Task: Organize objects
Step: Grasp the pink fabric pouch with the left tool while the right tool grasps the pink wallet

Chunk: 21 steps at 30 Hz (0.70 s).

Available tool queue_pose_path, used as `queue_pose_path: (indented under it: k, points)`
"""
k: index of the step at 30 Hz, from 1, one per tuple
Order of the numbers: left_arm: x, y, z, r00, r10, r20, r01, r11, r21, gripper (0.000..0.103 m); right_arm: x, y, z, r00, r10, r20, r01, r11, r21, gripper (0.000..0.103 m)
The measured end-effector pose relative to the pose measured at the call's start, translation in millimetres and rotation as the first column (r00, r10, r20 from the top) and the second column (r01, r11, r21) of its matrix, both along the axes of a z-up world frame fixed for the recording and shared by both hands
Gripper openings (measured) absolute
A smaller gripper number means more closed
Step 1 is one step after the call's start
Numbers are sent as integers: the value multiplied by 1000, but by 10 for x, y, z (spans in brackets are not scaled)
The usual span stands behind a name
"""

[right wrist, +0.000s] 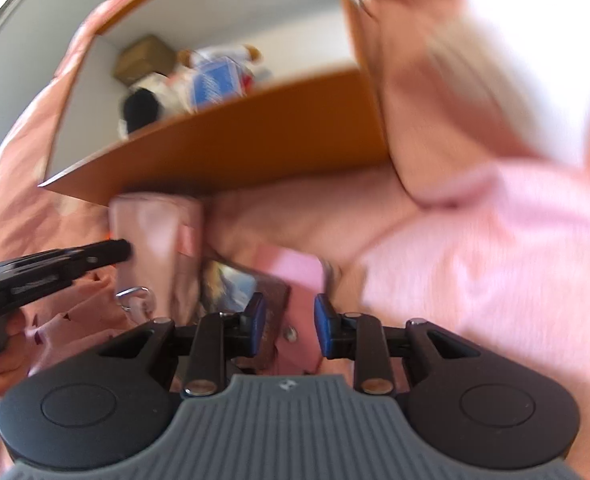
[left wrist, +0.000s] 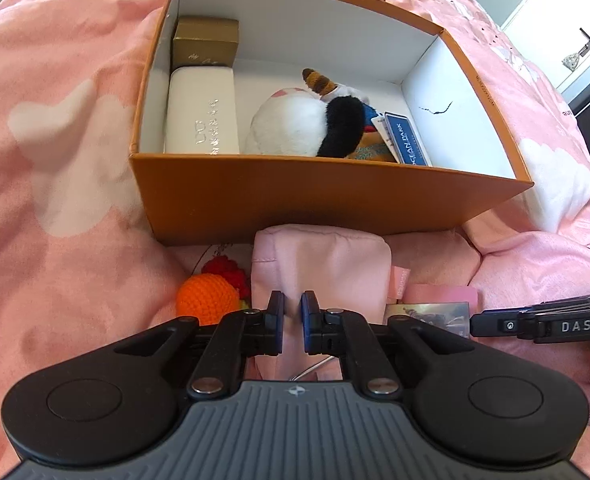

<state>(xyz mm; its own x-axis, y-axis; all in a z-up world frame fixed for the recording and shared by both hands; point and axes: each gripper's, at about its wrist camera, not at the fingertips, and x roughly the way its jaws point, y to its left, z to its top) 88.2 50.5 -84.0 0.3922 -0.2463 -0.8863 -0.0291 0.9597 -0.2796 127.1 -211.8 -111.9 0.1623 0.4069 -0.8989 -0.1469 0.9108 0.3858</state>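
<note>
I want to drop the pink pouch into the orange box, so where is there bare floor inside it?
Inside the orange box, bare floor lies along the back wall, between the gold box and right wall. The left side holds the white case; the front middle is crowded by the plush toy.

An open orange cardboard box with a white inside sits on a pink bedcover printed with white clouds. Inside it, a gold box and a long white case lie along the left wall, with a white and black plush toy and a blue card to their right. In front of the box, the left gripper pinches a pale pink fabric pouch. An orange crocheted ball lies just left of the pouch. The right gripper's black finger enters from the right edge
</note>
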Motion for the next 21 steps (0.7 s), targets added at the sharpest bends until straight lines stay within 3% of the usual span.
queue_pose_path:
  k: [4, 7, 9, 14, 18, 21]
  points:
    - [16, 43, -70, 999, 41, -27, -42, 999, -25, 15, -23, -59, -73, 999, -42, -26, 42, 999, -15, 28]
    - [25, 68, -135, 997, 62, -36, -63, 997, -36, 25, -36, -65, -127, 999, -38, -29, 38, 999, -26, 27]
    - [31, 64, -176, 996, 71, -54, -73, 997, -26, 41, -39, -79, -152, 999, -34, -33, 34, 999, -11, 31]
    - [31, 63, -244, 994, 72, -86, -74, 997, -27, 45, -13, -31, -293, 997, -4, -82, 5, 1000, 21, 34]
    - [59, 57, -327, 992, 74, -99, -79, 996, -47, 56, 30, -42, -388, 993, -16, -114, 22, 999, 49, 38]
    - [69, 44, -347, 992, 80, -95, -85, 995, -48, 57, 25, -48, -402, 993, -20, -117, 28, 997, 67, 38]
